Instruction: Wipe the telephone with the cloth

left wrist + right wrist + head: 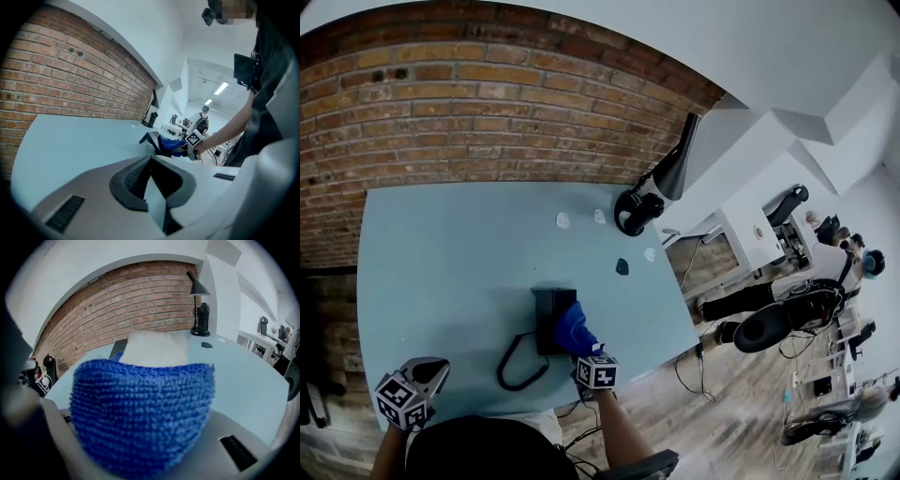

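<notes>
A black telephone (546, 309) stands near the front of the light blue table (441, 262), its coiled cord (520, 364) looping toward the near edge. My right gripper (584, 349) is shut on a blue cloth (575, 328) that lies against the phone's right side. In the right gripper view the cloth (140, 413) fills the frame and hides the jaws; only a dark phone edge (117, 350) shows behind it. My left gripper (429, 373) hovers at the table's near left corner, shut and holding nothing. The left gripper view shows the phone (151, 139) and cloth (171, 144) far off.
A black desk lamp (645, 202) stands at the table's back right edge, with small white bits (563, 220) and a dark piece (622, 266) near it. A brick wall runs behind the table. Office chairs and people are on the floor to the right.
</notes>
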{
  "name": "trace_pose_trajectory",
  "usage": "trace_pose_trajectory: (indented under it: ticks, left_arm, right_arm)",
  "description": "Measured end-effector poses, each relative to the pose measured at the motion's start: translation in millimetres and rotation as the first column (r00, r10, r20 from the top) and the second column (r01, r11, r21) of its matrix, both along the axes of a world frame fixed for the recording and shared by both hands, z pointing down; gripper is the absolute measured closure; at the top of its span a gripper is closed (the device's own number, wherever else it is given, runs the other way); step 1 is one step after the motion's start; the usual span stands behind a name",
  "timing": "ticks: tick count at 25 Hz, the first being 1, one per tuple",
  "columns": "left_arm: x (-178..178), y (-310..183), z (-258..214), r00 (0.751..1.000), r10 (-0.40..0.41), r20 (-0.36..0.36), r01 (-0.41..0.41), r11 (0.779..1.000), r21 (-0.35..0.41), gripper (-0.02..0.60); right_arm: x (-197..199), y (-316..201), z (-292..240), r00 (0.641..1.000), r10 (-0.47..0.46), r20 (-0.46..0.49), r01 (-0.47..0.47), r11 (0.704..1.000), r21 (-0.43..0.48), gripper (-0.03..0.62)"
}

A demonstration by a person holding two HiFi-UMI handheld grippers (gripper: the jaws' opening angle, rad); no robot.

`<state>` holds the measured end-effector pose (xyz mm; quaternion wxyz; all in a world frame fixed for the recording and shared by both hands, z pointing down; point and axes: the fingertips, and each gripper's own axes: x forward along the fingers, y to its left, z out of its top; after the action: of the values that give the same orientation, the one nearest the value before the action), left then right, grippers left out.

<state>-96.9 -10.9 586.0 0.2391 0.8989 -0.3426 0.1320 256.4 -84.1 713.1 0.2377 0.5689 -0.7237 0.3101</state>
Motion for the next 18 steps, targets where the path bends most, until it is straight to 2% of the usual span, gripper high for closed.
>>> trace_pose_trajectory:
  ticks: [10,12,15,18]
  left_arm:
    - [2.9,5.2,-0.1,1.0,0.009,-0.002,-0.009,1.0,0.013,0.56]
    - [3.7,6.5,0.2,1.0,0.009,-0.003,-0.009,1.0,0.015,0.56]
    - [4.8,7.6,1.0,1.0,0.008,-0.004,-0.008,1.0,0.016,0.56]
    - [5.9,9.4,0.5,1.0,0.005,-0.007,-0.004,1.0,0.013,0.56]
  right_arm:
    - [0.2,14.9,6.8,1.0,0.021,-0.022,-0.021,1.0,-0.018,0.517]
    - [-1.0,19.5,10.1,1.0,0.002,-0.031,-0.003,0.999,-0.036,0.517]
    - [-6.8,43.1,28.2,0.996,-0.077,-0.049,0.07,0.99,-0.126,0.515]
    - [-9.1,62.1,35.5,0.995,-0.092,-0.031,0.088,0.987,-0.133,0.513]
